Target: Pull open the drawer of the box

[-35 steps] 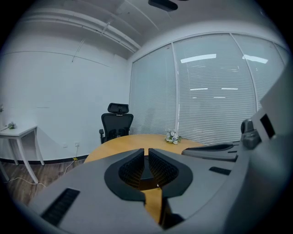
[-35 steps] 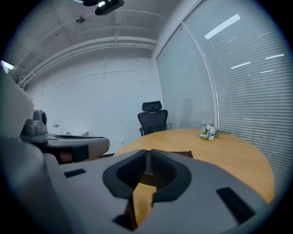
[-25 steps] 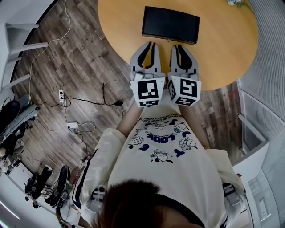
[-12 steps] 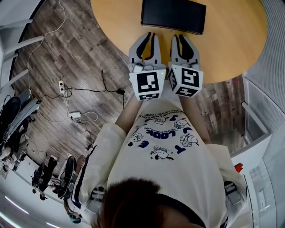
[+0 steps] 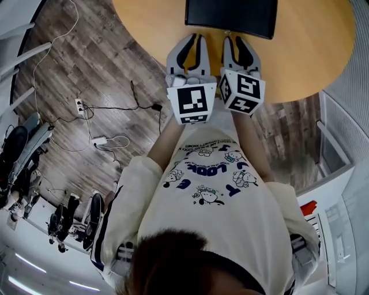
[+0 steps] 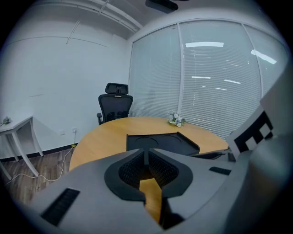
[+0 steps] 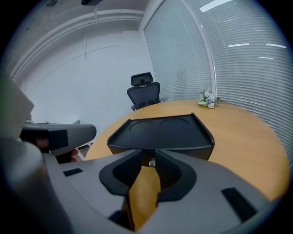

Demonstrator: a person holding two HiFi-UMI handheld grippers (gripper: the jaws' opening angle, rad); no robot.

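A flat black box (image 5: pixel 230 14) lies on the round wooden table (image 5: pixel 311 52). Its top has two shallow round hollows. Its drawer front faces me and looks flush with the box. In the right gripper view the box (image 7: pixel 160 132) fills the middle. A small metal knob (image 7: pixel 152 162) on its front shows in the gap at the jaw tips. My right gripper (image 7: pixel 149 160) is opening; its pads stand clear of the knob. My left gripper (image 6: pixel 146 157) is shut on nothing, left of the right one, just short of the box (image 6: pixel 162 141).
A black office chair (image 6: pixel 115 106) stands at the table's far side. A small bunch of flowers (image 7: pixel 207 101) sits near the window blinds. A white side table (image 6: pixel 13 132) is at the left. Cables and a power strip (image 5: pixel 115 109) lie on the wood floor.
In the head view the box has slid toward the top of the picture. Both grippers have stayed side by side at its front edge.
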